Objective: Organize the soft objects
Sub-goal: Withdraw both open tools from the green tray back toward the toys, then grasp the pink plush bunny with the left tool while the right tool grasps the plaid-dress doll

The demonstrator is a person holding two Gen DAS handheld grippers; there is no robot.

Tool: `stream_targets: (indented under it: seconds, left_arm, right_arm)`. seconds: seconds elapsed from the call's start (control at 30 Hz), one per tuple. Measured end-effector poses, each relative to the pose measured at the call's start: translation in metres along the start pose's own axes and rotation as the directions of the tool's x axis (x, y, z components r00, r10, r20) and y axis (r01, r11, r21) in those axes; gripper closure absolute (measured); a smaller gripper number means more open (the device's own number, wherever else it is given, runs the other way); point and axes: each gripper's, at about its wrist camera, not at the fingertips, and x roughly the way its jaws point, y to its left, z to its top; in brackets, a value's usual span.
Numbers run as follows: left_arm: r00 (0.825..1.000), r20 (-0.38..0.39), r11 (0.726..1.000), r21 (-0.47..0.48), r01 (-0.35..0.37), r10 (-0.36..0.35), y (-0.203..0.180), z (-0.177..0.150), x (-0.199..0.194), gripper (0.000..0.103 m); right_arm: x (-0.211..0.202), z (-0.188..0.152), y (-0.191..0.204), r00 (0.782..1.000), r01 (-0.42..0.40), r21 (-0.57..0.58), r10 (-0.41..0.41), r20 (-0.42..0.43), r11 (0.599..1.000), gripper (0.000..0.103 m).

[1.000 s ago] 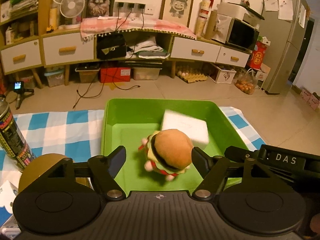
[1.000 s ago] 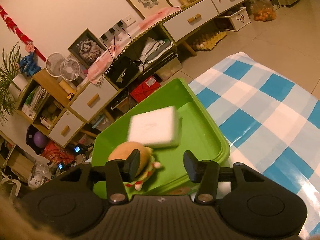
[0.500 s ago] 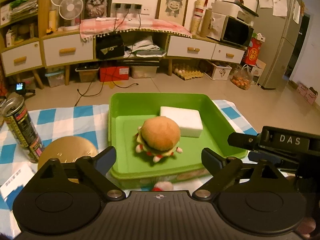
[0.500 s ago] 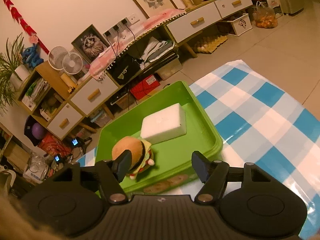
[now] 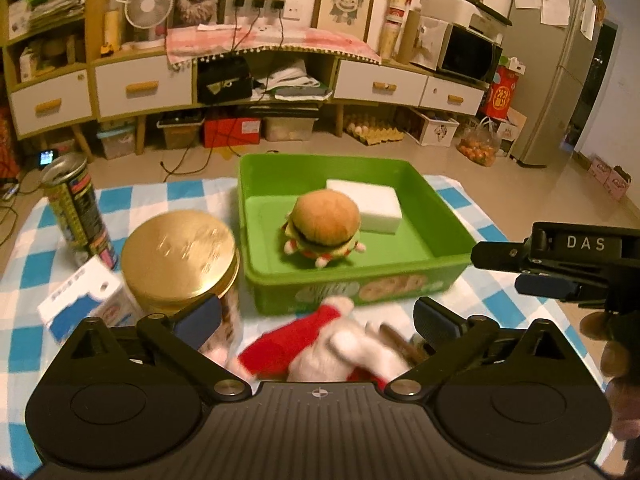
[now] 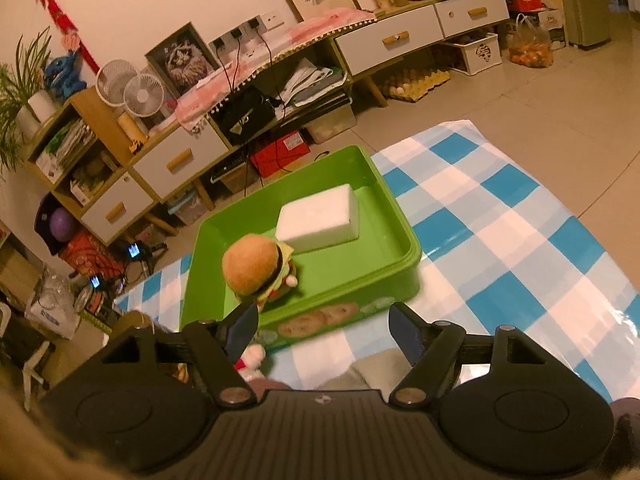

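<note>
A checked blue-and-white cloth (image 5: 132,200) covered the table. At far left in the left wrist view stood a tall printed can (image 5: 76,208), with a small white carton (image 5: 86,300) in front of it and a round gold tin (image 5: 180,256) just beside the carton. Right of the tin sat a green tray (image 5: 444,220) holding a plush burger (image 5: 324,228) near its middle and a white foam block (image 5: 370,204) touching the burger's far right side.

The left gripper (image 5: 316,316) was spread wide, holding nothing. A blurred red-and-white plush toy (image 5: 320,344) lay on the cloth between its fingers, just in front of the tray's near wall; contact with either finger could not be told. At the right edge, the right gripper (image 5: 532,272) appeared side-on.

In the right wrist view, the right gripper (image 6: 324,328) was also wide open and empty, hovering at the tray's near wall, with a bit of the plush toy (image 6: 252,356) by its left finger.
</note>
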Motion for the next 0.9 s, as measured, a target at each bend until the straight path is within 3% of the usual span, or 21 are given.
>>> stream_targets:
  seconds: [0.47,0.9]
  left_arm:
    - [1.000,-0.019,0.998,0.068,0.003,-0.002,0.028,-0.042,-0.026,0.005]
    - [0.999,-0.013,0.997,0.060,0.045,-0.045,0.054,-0.068,-0.039,0.005]
  right_arm:
    - [-0.019,-0.030,0.009,0.998,0.027,-0.139,-0.036,-0.059,0.990,0.064]
    - [-0.027,-0.065,0.008,0.995,0.029,-0.267,-0.052,-0.081,0.963,0.064]
